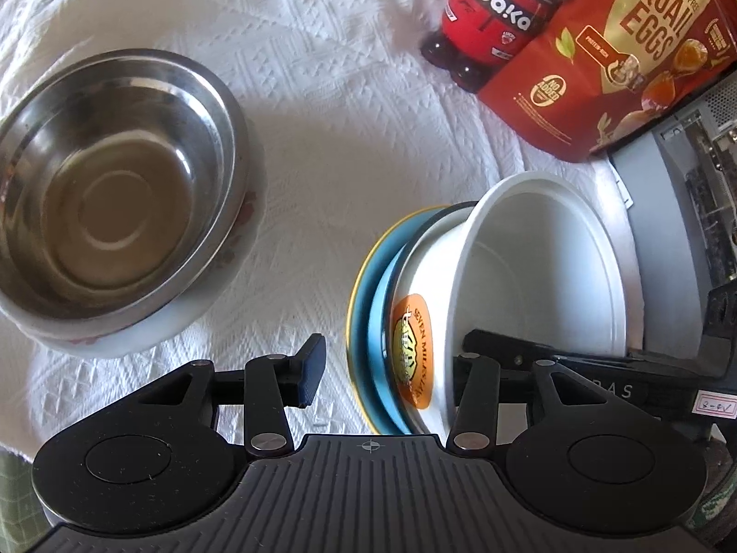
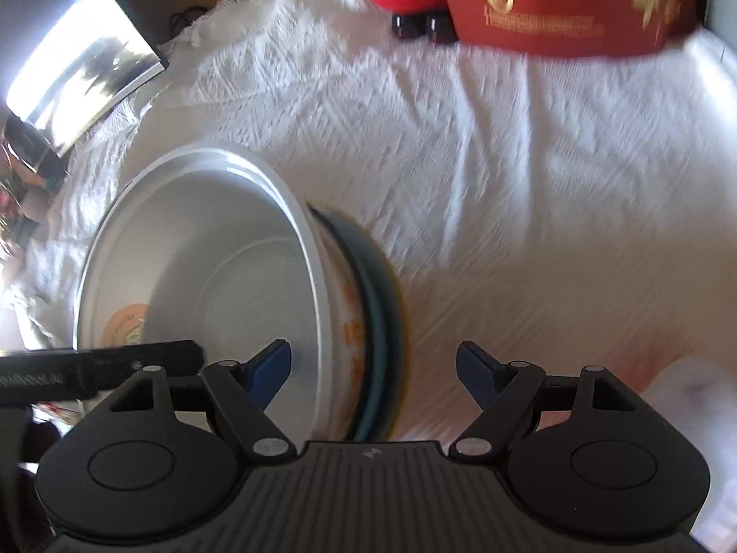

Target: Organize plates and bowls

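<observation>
A white bowl (image 1: 543, 285) with an orange sticker sits on a blue plate (image 1: 368, 322) with a yellow rim, both seen tilted on edge. My left gripper (image 1: 391, 368) is open and straddles the stack's rim: its left finger (image 1: 311, 368) is outside, the right one hidden inside the bowl. My right gripper (image 2: 373, 368) is open and straddles the same bowl (image 2: 207, 267) and plate (image 2: 382, 332) from the other side. A steel bowl (image 1: 110, 193) in a white base stands on the cloth at left.
A white textured cloth (image 1: 345, 138) covers the surface. A red quail-egg pouch (image 1: 622, 55) and a red toy bottle (image 1: 493, 14) stand at the back. Grey equipment (image 1: 681, 230) is at the right. A shiny board (image 2: 78, 78) lies far left.
</observation>
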Motion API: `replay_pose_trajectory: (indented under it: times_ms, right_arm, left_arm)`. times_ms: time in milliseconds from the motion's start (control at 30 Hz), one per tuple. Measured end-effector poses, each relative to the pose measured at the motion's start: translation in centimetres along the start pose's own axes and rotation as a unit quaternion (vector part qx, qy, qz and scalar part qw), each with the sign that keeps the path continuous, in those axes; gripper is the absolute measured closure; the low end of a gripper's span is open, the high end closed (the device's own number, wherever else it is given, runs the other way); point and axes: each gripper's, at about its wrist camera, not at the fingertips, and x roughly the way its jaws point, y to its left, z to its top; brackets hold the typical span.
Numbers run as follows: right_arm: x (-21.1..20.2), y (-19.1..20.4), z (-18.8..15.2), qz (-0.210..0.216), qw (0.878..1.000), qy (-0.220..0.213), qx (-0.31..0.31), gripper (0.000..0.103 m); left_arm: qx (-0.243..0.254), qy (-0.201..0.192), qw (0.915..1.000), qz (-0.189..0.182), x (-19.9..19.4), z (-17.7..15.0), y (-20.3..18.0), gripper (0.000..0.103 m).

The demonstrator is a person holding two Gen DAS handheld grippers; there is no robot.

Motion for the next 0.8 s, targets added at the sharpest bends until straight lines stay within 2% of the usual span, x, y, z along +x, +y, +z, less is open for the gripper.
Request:
replay_pose_trajectory:
  times_ms: [67,267,533,667,800]
  right_arm:
    - [0.3,0.0,0.0,0.014,1.0,0.008,0.01,0.023]
    - [0.7,-0.1,0.1,0.028,0.999,0.028,0.014,0.023]
    - [0.5,0.4,-0.3,0.018,0.999,0.029,0.013,0.025]
    - [0.6,1.2,-0.5,0.042,0.998,0.039,-0.007,0.028]
    - [0.8,2.3,-0.5,0.025,0.998,0.038,-0.03,0.027]
  left_arm:
    - [-0.001,-0.002,1.0,-0.001,0.1,0.3,-0.2,0.057]
    - [0.023,0.003,0.9997,-0.005,1.1,0.6,-1.0,0.058]
    - [0.03,-0.003,0.9995,0.005,1.7,0.5,-1.2,0.059]
    - [0.042,-0.002,0.999,0.017,1.8,0.5,-1.5,0.057]
    - [0.045,-0.005,0.9988,0.019,1.9,0.4,-1.5,0.057]
